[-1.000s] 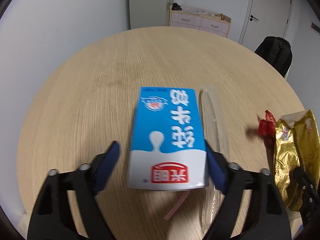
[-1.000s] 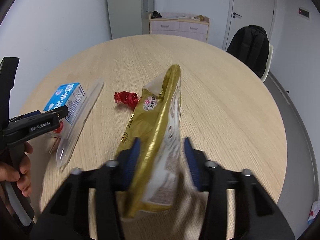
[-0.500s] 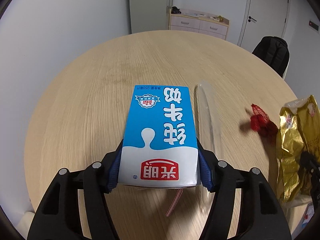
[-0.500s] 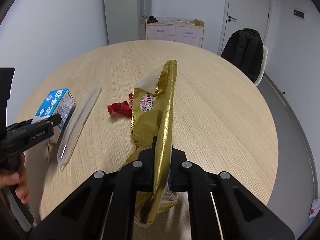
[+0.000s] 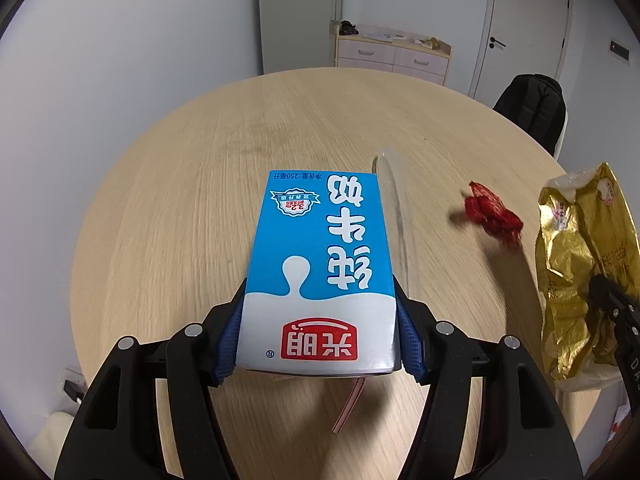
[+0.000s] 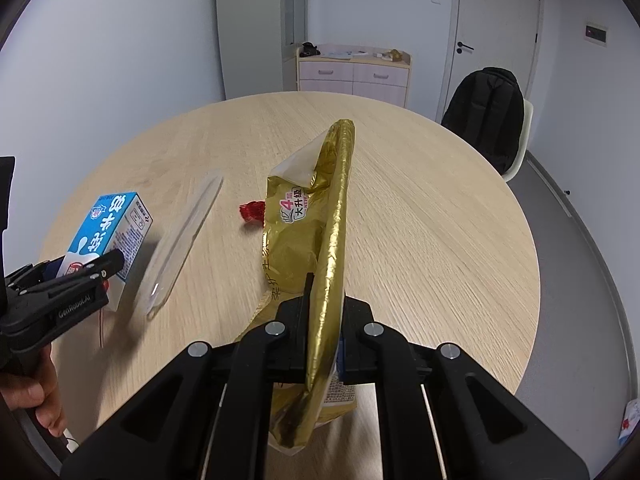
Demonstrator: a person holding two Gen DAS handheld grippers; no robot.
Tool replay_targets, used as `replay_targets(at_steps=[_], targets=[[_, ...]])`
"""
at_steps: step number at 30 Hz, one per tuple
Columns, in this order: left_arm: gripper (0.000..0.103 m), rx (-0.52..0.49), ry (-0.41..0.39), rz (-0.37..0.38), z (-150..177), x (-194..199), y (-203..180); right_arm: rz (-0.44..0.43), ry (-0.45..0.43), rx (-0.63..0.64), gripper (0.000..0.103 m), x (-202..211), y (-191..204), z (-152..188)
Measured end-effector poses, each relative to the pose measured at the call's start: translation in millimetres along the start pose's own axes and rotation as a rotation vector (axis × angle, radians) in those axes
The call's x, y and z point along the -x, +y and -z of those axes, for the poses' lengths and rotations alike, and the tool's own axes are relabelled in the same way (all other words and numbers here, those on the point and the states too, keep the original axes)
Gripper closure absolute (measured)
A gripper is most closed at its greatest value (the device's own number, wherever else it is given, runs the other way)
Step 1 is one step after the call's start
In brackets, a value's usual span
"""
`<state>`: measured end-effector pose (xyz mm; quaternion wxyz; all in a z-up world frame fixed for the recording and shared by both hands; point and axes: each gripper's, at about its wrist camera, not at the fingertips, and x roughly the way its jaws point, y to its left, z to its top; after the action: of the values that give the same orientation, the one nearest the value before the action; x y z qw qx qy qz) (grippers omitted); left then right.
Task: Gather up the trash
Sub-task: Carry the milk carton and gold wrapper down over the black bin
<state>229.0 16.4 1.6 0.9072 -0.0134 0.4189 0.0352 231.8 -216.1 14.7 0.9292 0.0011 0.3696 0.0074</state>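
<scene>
My left gripper [image 5: 318, 332] is shut on a blue and white milk carton [image 5: 320, 268] and holds it above the round wooden table [image 5: 180, 220]; the carton also shows in the right wrist view [image 6: 108, 232]. My right gripper [image 6: 324, 320] is shut on a gold foil snack bag [image 6: 320, 232], lifted off the table; the bag also shows in the left wrist view [image 5: 576, 264]. A red crumpled wrapper [image 5: 494, 214] and a clear plastic sleeve [image 6: 184, 240] lie on the table between them.
A pink straw wrapper [image 5: 350, 404] hangs under the carton. A chair with a black backpack [image 6: 486, 112] stands at the table's far right. A pale dresser [image 6: 352, 72] and a door [image 6: 496, 28] are behind.
Both grippers closed, the left on the milk carton, the right on the gold bag. Both objects have since been lifted off the table.
</scene>
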Motion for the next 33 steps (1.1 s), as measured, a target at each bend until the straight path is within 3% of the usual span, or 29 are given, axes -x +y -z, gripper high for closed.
replay_targets(at_steps=[15,33], targets=[[0.041,0.009,-0.023,-0.001,29.3,37.9,3.5,-0.001,-0.013,0.017,0.096,27.0,7.9,20.6],[0.041,0.012,-0.056,0.008,88.9,90.0,9.1,-0.018,-0.046,0.032,0.096,76.5,16.9,63.1]])
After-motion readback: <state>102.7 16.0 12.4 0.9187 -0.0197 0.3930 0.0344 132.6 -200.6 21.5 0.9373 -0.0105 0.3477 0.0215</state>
